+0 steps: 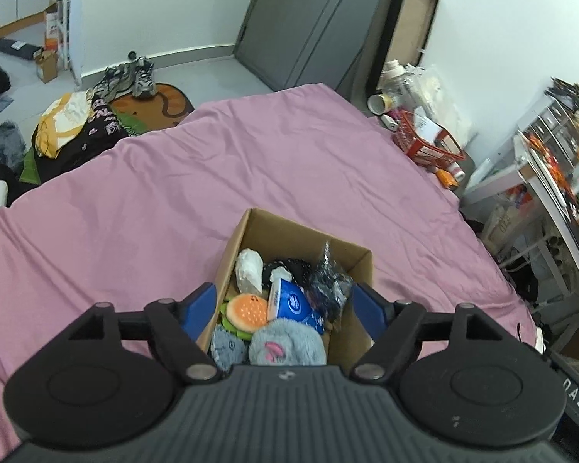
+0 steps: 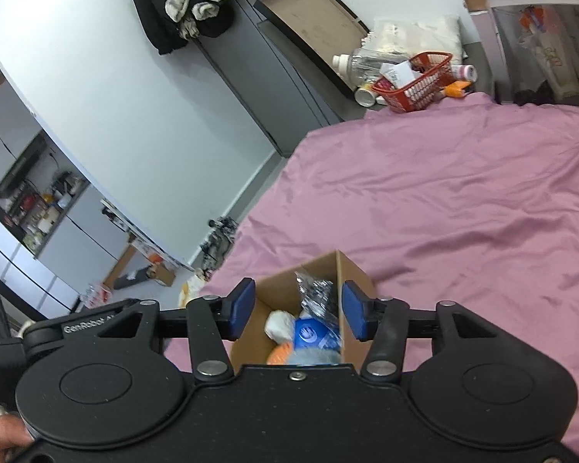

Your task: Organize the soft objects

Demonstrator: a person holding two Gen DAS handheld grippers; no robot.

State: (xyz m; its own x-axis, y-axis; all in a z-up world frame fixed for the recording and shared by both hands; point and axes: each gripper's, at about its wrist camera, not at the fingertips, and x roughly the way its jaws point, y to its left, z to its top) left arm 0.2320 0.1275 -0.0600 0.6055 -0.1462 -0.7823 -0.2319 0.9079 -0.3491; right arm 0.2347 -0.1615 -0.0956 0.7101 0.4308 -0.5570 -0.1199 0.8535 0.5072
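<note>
Cardboard box (image 1: 361,258) sits on the pink bedsheet (image 1: 173,193), packed with soft items: burger plush (image 1: 247,310), grey plush (image 1: 287,347), blue tissue pack (image 1: 291,303), white bundle (image 1: 249,270), dark bagged item (image 1: 328,289). Left gripper (image 1: 285,308) hangs above the box, jaws wide, nothing between them. Right gripper (image 2: 299,314) is also over the box, jaws partly apart, empty.

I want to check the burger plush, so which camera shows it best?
The left wrist view: the burger plush lies in the cardboard box with its orange bun fully visible. The right wrist view shows only an orange sliver at the claw body's edge.
</note>
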